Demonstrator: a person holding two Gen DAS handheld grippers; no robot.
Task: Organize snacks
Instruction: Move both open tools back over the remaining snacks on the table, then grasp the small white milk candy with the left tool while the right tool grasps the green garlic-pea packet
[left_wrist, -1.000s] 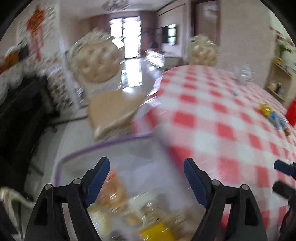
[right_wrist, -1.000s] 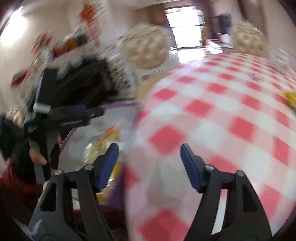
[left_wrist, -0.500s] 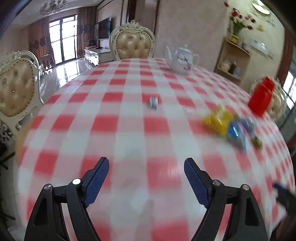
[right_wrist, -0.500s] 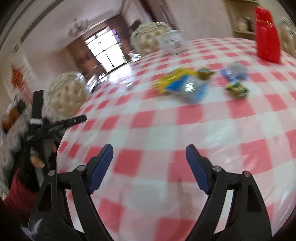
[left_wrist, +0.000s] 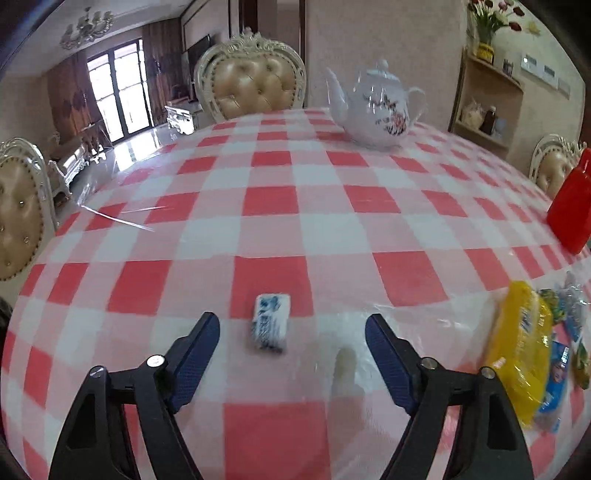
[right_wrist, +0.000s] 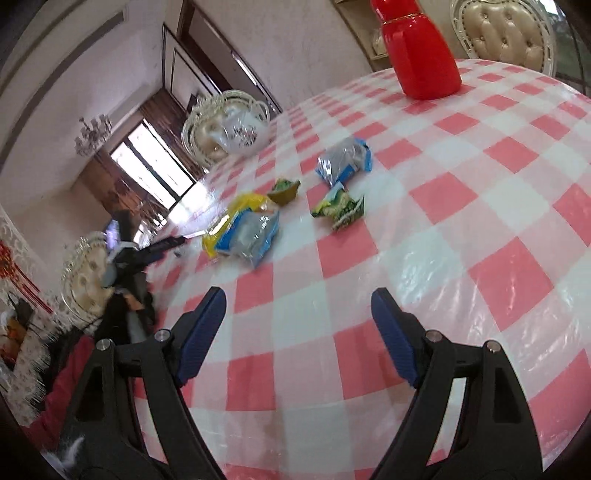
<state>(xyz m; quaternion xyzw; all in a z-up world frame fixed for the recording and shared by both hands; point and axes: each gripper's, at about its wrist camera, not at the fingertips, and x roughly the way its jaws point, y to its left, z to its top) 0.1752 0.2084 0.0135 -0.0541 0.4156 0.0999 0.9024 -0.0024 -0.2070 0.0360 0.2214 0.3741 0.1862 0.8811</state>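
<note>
Left gripper (left_wrist: 291, 325): our black two-finger gripper with blue ribbed pads has its fingers spread wide and grips nothing; it hangs low over the red-and-white checked plastic tablecloth (left_wrist: 269, 206).
Right gripper (right_wrist: 298, 299): our other black gripper with blue pads is also spread apart and empty, above the same checked cloth (right_wrist: 436, 236).
Small packet: we see a small white-and-blue wrapped snack (left_wrist: 270, 325) lying flat on the cloth just ahead of the left gripper, between the lines of its two fingers but touching neither.
Yellow pack: we find a yellow plastic snack bag (left_wrist: 521, 347) to the right of the left gripper, with a blue-and-silver foil pouch (left_wrist: 556, 376) against its right side; in the right wrist view the pouch (right_wrist: 251, 232) lies on top of the yellow bag (right_wrist: 240, 206).
Loose snacks: further out we see a green-and-yellow crinkled wrapper (right_wrist: 340, 208), a small olive-green wrapped piece (right_wrist: 283, 191) touching the yellow bag, and a silver-and-blue foil packet (right_wrist: 343, 160), each apart from the grippers.
Red container: we see a glossy red plastic bottle (right_wrist: 421, 51) standing upright beyond the snacks.
Teapot: a white porcelain teapot with a floral print (left_wrist: 380, 110) stands at the far side of the table.
Chair: a cream tufted chair with a carved frame (left_wrist: 251, 86) sits behind the table.
</note>
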